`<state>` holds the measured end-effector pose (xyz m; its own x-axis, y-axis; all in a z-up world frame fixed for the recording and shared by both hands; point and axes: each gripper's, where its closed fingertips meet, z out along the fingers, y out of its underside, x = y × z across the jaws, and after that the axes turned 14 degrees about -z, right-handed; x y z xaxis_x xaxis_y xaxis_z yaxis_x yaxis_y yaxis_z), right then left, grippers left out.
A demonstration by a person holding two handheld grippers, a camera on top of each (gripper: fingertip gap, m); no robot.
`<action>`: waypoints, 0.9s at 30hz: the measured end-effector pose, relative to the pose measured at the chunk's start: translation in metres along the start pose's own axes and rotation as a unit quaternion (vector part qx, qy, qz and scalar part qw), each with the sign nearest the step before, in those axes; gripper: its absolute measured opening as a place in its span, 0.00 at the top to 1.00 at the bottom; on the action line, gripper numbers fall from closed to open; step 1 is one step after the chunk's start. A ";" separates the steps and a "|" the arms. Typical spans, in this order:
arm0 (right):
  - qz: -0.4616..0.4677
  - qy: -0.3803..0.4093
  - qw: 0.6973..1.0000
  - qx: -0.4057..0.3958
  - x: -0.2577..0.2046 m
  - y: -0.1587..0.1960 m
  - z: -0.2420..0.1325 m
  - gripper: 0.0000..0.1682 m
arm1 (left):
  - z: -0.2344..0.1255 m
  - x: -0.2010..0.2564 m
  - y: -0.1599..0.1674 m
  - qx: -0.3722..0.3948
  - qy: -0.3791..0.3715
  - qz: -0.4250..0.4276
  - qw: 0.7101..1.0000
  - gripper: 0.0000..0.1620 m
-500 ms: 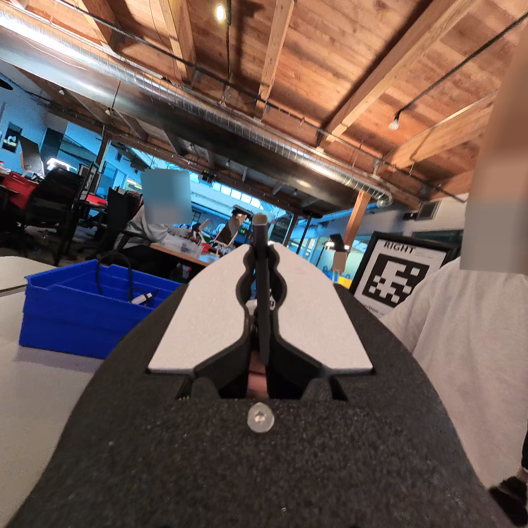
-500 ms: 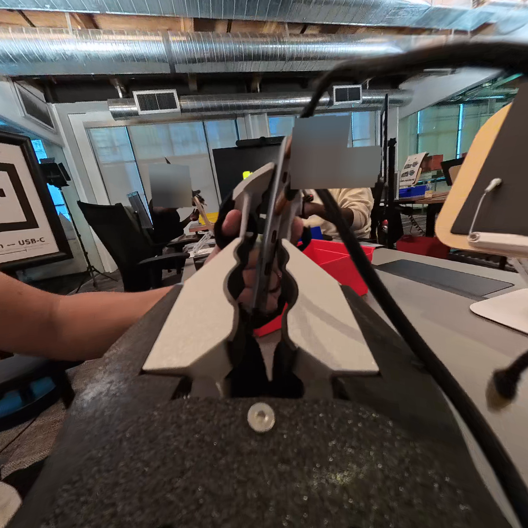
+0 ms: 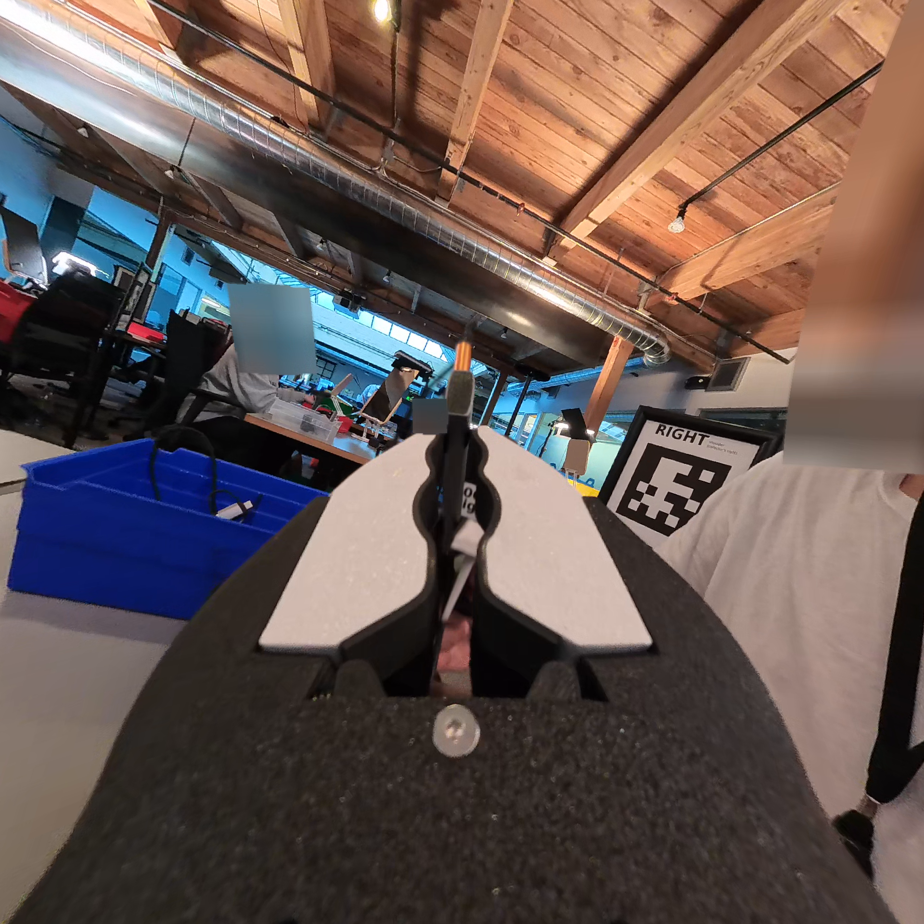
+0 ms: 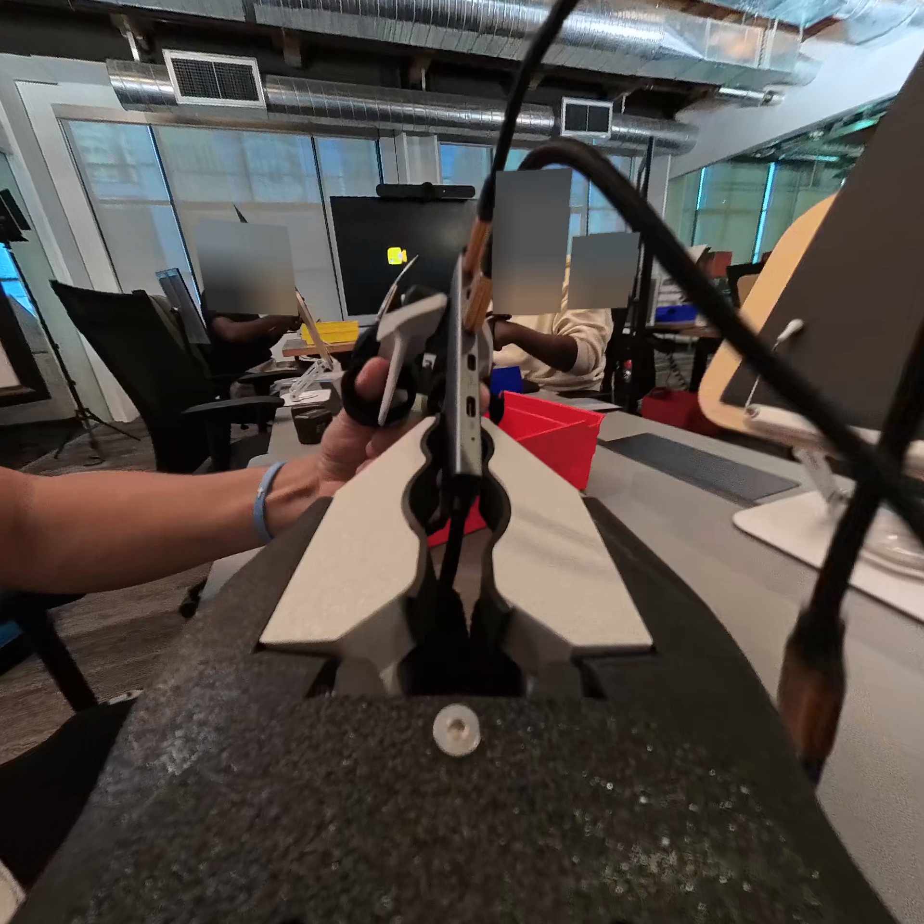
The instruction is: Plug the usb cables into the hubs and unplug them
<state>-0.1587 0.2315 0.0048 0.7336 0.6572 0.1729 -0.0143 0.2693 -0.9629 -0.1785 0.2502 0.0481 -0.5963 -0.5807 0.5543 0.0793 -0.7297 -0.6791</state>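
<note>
Left jaws: the left gripper (image 3: pixel 456 452) was closed almost fully, its pale fingers (image 3: pixel 360 540) pinching a thin black cable plug (image 3: pixel 457 450) that stood upright between them, with a grey sleeve and a copper-coloured collar (image 3: pixel 463 355) sticking out above the tips.
Right jaws: the right gripper (image 4: pixel 457 440) was clamped on the lower end of a slim grey hub (image 4: pixel 464 400) held edge-on and upright; small ports showed along its narrow side.
Plugs in the hub: copper-coloured connectors (image 4: pixel 477 295) sat at the hub's upper right edge, and a black cable (image 4: pixel 700 290) arched from there over to the right and down.
Loose end: another copper-coloured plug (image 4: pixel 810 700) hung blurred at the right edge of the right wrist view.
Beyond the hub: a bare hand (image 4: pixel 350 435) with a blue wristband gripped the other gripper just left of the hub.
Left surroundings: a blue bin (image 3: pixel 115 540) with a cable in it sat on the grey table (image 3: pixel 60 700), left of the left gripper.
Right surroundings: a red bin (image 4: pixel 550 440) stood on the table behind the hub.
</note>
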 end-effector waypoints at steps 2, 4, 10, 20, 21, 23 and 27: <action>-0.009 0.006 1.000 0.019 0.002 -0.011 -0.003 0.96 | -0.002 0.000 0.002 0.002 0.014 -0.010 1.000 0.95; -0.016 0.009 0.999 0.042 0.001 -0.022 -0.006 0.96 | -0.001 0.003 0.004 0.009 0.031 -0.012 0.999 0.94; -0.045 0.004 0.998 0.037 -0.001 -0.027 -0.007 0.95 | -0.002 0.007 0.009 0.014 0.043 0.025 0.999 0.95; 0.045 -0.004 0.998 0.053 -0.002 -0.033 0.000 0.95 | -0.006 0.011 0.005 0.053 0.062 0.045 0.996 0.95; 0.054 -0.006 0.997 0.061 -0.002 -0.036 0.000 0.95 | -0.005 0.012 0.004 0.057 0.065 0.047 0.995 0.95; 0.071 -0.005 0.995 0.066 -0.002 -0.038 0.000 0.95 | -0.005 0.013 0.003 0.062 0.067 0.049 0.995 0.95; 0.079 -0.003 0.994 0.070 -0.002 -0.038 0.001 0.95 | -0.005 0.014 0.003 0.067 0.069 0.053 0.994 0.95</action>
<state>-0.1602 0.2204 0.0416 0.7105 0.7033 0.0231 -0.2237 0.2569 -0.9402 -0.1906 0.2419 0.0509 -0.6815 -0.6085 0.4066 0.2471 -0.7143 -0.6548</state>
